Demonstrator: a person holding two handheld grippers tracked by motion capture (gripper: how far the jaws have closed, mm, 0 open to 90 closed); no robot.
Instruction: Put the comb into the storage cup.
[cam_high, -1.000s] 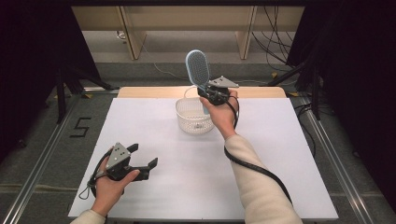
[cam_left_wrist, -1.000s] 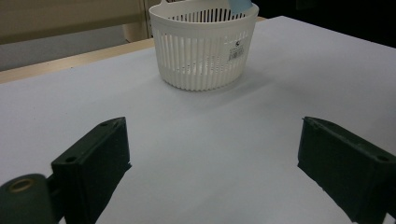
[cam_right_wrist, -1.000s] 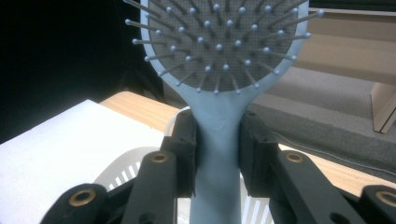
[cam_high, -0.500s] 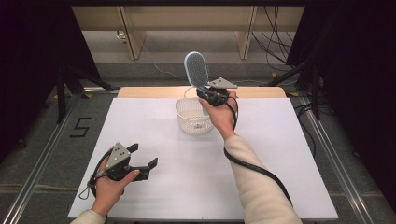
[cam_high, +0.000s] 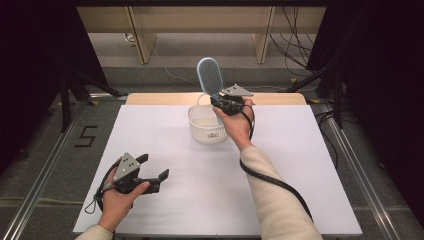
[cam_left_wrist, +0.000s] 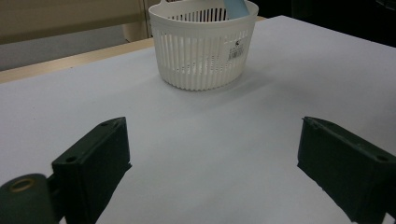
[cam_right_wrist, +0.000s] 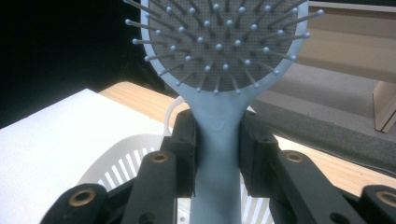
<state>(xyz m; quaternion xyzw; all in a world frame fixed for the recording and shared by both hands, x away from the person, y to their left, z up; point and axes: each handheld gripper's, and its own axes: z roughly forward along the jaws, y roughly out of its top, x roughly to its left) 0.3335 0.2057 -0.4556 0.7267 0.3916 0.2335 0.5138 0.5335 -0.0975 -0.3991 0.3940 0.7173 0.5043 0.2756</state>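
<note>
Covering most of the scene is a white table (cam_high: 300, 170), w/ a white slotted basket (cam_high: 206, 125) near its far edge. Right gripper (cam_high: 226, 102) is clamped on the handle of a light-blue hairbrush (cam_high: 210, 76), brush upright over the basket, bristle head on top. Left gripper (cam_high: 150, 176) sits near the front-left corner, jaws wide apart w/ nothing between them, well apart from the basket.

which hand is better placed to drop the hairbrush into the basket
Right, most likely. The right gripper is clamped on the hairbrush handle directly above the white basket. The left gripper sits open near the table's front edge.
</note>
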